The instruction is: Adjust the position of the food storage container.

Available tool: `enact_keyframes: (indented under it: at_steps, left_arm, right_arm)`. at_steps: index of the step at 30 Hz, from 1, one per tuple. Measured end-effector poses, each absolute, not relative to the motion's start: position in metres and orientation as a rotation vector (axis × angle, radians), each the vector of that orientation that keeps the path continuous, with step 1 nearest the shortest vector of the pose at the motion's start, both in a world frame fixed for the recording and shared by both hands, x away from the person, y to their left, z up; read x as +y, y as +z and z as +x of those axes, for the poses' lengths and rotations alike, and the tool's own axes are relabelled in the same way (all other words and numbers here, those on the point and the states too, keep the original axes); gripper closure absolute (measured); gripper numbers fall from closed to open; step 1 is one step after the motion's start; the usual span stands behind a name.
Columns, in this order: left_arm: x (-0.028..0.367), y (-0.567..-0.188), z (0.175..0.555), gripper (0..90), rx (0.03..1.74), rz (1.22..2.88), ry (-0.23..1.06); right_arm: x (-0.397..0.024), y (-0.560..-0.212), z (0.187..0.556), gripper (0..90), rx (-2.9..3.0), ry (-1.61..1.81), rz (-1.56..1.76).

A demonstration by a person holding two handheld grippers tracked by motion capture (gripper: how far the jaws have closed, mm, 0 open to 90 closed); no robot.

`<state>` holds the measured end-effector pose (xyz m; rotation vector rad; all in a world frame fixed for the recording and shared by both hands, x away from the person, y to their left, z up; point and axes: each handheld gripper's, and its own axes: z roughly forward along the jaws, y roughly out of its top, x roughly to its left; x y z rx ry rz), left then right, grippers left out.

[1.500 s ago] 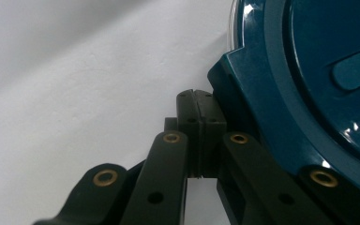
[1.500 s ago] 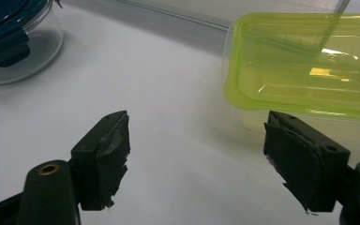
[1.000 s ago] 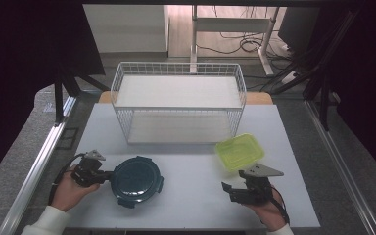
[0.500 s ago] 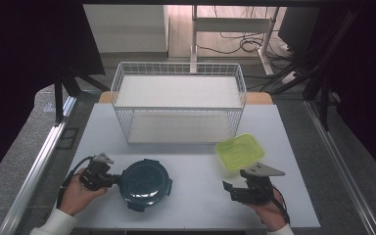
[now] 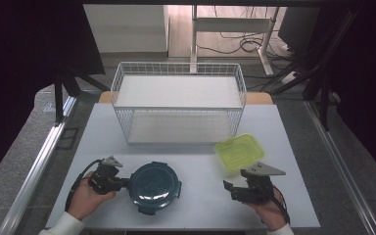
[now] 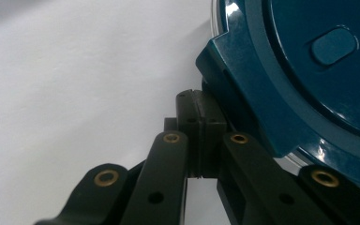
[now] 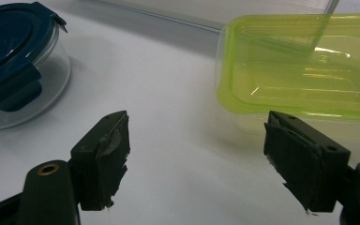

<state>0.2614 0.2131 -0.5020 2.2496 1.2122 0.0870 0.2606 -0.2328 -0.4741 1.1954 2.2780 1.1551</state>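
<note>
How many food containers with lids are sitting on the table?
2. The round blue-lidded container sits at the near left, by the left tool. The green rectangular container sits at the right, just beyond the right tool.

The table [image 5: 196, 196] bears two food containers — one round with a dark blue lid [image 5: 154, 181], one rectangular with a lime-green lid [image 5: 239, 151] — one white wire basket [image 5: 178, 105], two hand-held grippers.

Your round glass container [image 5: 154, 187] with its dark teal clip-on lid [image 6: 309, 70] sits upright near the table's front edge, lid on, left of your lime-green rectangular box [image 5: 239, 151].
</note>
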Motion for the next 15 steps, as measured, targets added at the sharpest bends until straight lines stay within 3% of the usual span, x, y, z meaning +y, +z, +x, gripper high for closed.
enact_keyframes:
  at_steps: [15]
  left_arm:
    - [0.176, -0.501, 0.258, 90.0, 1.171, 2.248, 0.017]
  right_arm:
    - [-0.235, -0.474, 0.261, 22.3, 2.273, 1.152, 1.211]
